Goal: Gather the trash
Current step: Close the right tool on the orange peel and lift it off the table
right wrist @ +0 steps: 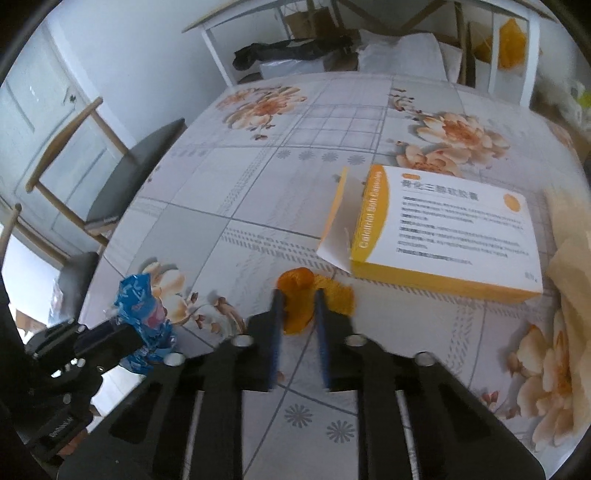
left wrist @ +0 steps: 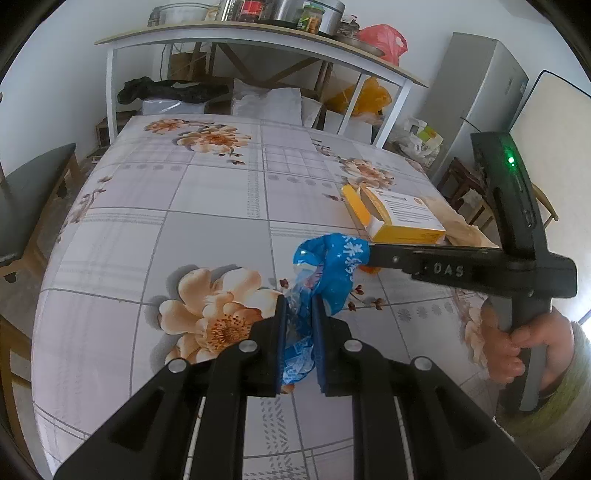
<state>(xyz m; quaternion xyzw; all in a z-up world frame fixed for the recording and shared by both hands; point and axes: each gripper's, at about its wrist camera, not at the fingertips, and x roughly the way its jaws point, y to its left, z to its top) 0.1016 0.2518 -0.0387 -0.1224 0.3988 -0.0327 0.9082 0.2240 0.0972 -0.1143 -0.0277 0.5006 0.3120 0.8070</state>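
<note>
Trash in both grips: our left gripper [left wrist: 299,314] pinches the blue wrapper [left wrist: 325,273], our right gripper [right wrist: 298,310] seems clamped on the orange scrap [right wrist: 297,295], which may slip free if barely caught.

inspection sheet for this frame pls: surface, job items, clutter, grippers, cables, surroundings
Surface: table under a floral checked cloth, mostly bare.
Job's things: crumpled blue wrapper; orange scrap; opened yellow medicine box lying flat, end flap open.
Clutter: beige paper at the table's right edge.
Grippers: left gripper shut on the blue wrapper; right gripper closed on the orange scrap, which sits between its pads on the cloth.
Cables: nothing seen.
Surroundings: grey-seated chair on the left; white-framed shelf table beyond, loaded with pots and jars; fridge far right; bags and boxes under the shelf table.
</note>
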